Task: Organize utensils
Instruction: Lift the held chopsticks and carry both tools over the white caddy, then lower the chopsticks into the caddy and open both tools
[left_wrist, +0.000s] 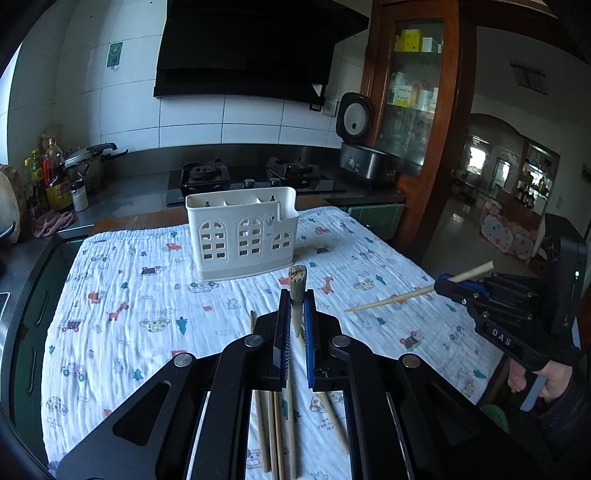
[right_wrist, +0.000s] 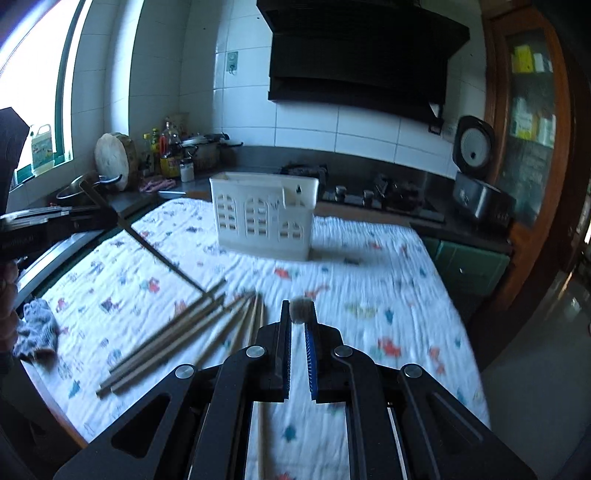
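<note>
Each gripper (left_wrist: 296, 295) (right_wrist: 300, 306) pinches one chopstick (left_wrist: 297, 284) between its jaws

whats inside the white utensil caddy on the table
Looking into the white utensil caddy, only bare dividers show along the top; no utensils stick up. Its walls hide the compartment bottoms, so anything short lying inside cannot be seen.

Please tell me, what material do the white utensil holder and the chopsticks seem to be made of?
The utensil holder looks like moulded plastic, off-white and matt: thin even walls with cut-out arched windows. The chopsticks look like bamboo or pale wood, unvarnished: tan colour, and a fibrous cut end on the one in the left gripper.
</note>
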